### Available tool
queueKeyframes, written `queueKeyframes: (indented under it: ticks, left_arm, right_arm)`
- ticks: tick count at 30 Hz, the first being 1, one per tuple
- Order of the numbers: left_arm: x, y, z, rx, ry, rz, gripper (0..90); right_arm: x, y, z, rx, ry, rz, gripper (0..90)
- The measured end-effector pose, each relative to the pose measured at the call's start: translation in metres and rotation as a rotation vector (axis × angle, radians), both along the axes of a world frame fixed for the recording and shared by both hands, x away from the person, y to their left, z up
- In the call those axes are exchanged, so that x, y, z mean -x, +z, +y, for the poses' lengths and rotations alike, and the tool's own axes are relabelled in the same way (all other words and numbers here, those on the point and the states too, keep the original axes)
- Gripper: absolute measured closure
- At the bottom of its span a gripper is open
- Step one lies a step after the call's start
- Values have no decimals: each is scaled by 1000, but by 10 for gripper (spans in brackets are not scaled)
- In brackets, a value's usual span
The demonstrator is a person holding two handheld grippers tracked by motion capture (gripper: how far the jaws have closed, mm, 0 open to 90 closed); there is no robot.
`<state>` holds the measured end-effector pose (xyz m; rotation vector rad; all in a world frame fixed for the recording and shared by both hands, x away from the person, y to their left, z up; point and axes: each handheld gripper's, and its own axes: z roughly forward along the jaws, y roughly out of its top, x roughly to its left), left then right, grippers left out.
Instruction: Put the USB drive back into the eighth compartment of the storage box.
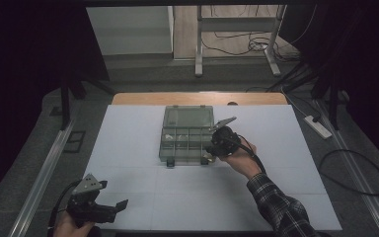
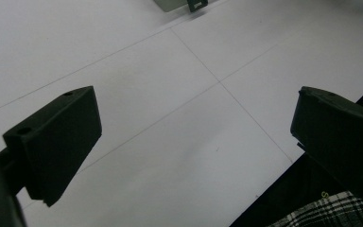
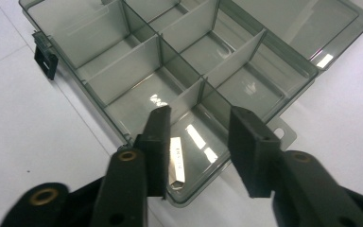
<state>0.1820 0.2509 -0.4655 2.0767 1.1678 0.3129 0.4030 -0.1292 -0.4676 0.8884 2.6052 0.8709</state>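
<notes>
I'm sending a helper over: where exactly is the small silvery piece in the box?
On the white table mat sits a smoky clear compartment box, lid open. The small silvery piece lies in its corner compartment under the right hand-held gripper, between the open jaws; nearby compartments look empty.

Right gripper (image 3: pixel 196 149), black fingers (image 3: pixel 253 151) parted w/ a clear gap, poised over the near corner compartment of a translucent smoky-grey plastic organiser box (image 3: pixel 123 71) on the white tabletop (image 3: pixel 33 142). Nothing pressed btwn the fingers. A small flat silvery metal strip (image 3: pixel 176 161) lies on the floor of that corner compartment, just beside the left finger, partly hidden behind it. Box interior split by upright dividers into approx. rectangular cells; its hinged lid (image 3: pixel 307 23) lies open flat at top right. A black latch (image 3: pixel 45 60) hangs on the box's left wall.
</notes>
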Motion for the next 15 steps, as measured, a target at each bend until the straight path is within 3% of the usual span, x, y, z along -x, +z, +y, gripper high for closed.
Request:
queueKeyframes:
  ticks: [5, 15]
  left_arm:
    - [0, 0, 0, -2, 1, 0, 28]
    - [0, 0, 0, -3, 1, 0, 29]
  right_arm:
    - [3, 2, 0, -10, -2, 0, 431]
    - [8, 3, 1, -6, 10, 20, 358]
